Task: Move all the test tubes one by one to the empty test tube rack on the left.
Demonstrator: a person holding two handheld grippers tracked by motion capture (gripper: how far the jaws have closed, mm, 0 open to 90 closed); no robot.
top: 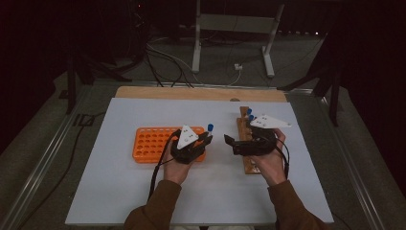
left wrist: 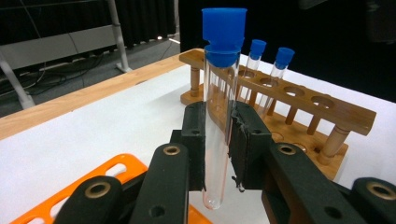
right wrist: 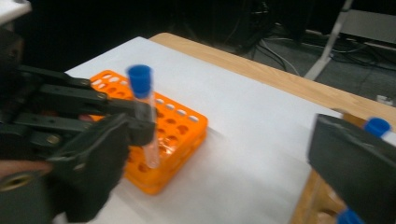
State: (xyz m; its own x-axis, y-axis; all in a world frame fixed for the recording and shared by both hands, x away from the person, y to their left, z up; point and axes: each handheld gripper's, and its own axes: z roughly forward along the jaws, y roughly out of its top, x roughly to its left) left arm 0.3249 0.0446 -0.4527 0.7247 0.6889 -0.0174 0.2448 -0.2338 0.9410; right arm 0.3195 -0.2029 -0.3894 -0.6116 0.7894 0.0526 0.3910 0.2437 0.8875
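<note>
over the white desk (top: 119, 191), left gripper (left wrist: 219, 140) has the tube, right gripper (top: 230, 142) is off it

left fingers (left wrist: 194, 140) are clamped on the clear glass of a blue-capped test tube (left wrist: 219, 107), held upright just beyond the near-right corner of the orange rack (top: 151, 143), its round bottom hanging free. right gripper sits just across from it with its fingers (right wrist: 355, 163) spread wide and nothing between them. behind the right hand, the wooden rack (left wrist: 299, 100) stands with two more blue-capped tubes (left wrist: 280, 70) at its far end.
</note>
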